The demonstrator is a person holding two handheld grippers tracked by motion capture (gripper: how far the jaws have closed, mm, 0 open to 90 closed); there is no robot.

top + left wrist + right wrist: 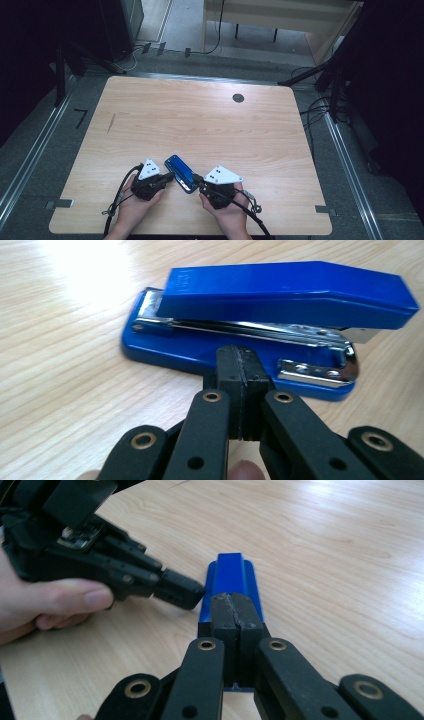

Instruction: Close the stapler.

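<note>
A: Stapler [181, 173] sits flat on the counter [210, 125], near the person's edge, between the two grippers. Blue plastic top and base, metal magazine between them, top arm raised a little off the base at one end.

B: Fingers?

A: Left gripper [238, 371]: fingers [227, 390] pressed together, nothing between them, tips at the stapler's long side, just at the base edge. I can't tell whether they touch it. Right gripper [235, 611]: also closed and empty, tips up against the stapler's short end, lined up along its length.

B: So which step is this?

A: Looks like nudging or squaring it up with closed tips. No grasp is set up on either side.

B: How to do it well?

A: If it's a push: keep the tips low, on the base rather than the top arm. The top is hinged and will give, so force there gets wasted. Push through the middle of the side, or it will spin on the smooth wood. The right tip at the end can act as a stop while the left steers.

B: And if it's a pickup?

A: Then open one gripper first and straddle the narrow width across base and top together. The plastic is smooth and could slip, so grip mid-length for balance.

B: Risks?

A: Tip riding up over the base edge, or the stapler skating off towards the far side.
</note>
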